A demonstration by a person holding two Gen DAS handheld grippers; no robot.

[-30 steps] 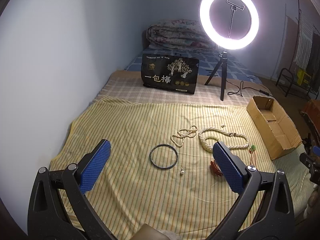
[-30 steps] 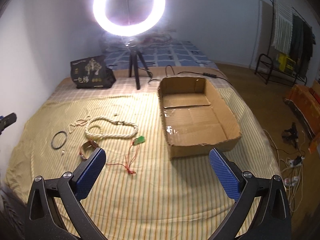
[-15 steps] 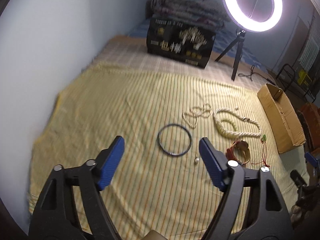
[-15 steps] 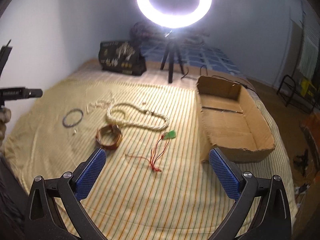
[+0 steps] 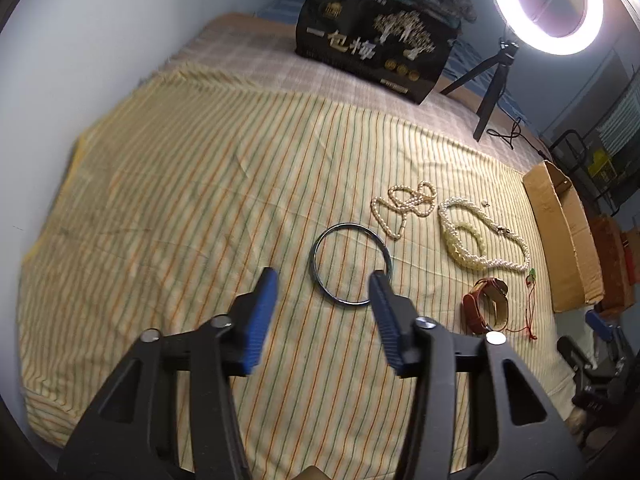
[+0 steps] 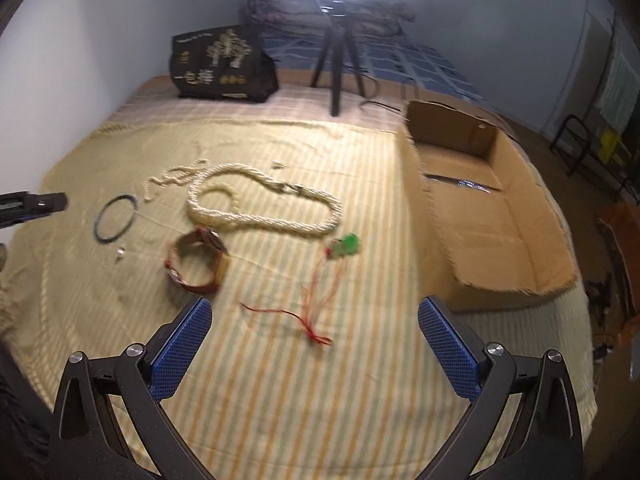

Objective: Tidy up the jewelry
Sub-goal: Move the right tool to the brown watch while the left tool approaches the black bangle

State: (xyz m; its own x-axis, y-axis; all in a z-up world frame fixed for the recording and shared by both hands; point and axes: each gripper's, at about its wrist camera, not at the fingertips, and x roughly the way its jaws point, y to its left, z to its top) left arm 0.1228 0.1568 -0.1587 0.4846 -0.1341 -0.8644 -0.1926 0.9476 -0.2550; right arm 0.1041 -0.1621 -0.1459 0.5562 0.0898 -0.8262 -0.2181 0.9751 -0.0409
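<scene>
Jewelry lies on a striped yellow sheet (image 5: 180,184). A dark metal bangle (image 5: 351,263) lies just ahead of my open, empty left gripper (image 5: 323,280); its right finger overlaps the bangle's near rim. A thin pearl necklace (image 5: 404,204), a thick pearl rope necklace (image 5: 480,240) and a red-brown bracelet (image 5: 486,310) lie to the right. My right gripper (image 6: 316,308) is open and empty, above a red cord (image 6: 308,316) with a green pendant (image 6: 345,245). The bracelet (image 6: 198,266), rope necklace (image 6: 264,206) and bangle (image 6: 114,219) show there too.
An open cardboard box (image 6: 480,216) sits at the sheet's right edge (image 5: 560,240). A black printed bag (image 5: 372,44) and a ring light on a tripod (image 5: 548,4) stand at the back. A small bead (image 6: 120,254) lies near the bangle. A wall runs along the left.
Both grippers have moved forward and down toward the sheet. The left jaws have narrowed and now sit at the bangle. The right gripper has closed in on the red cord.
</scene>
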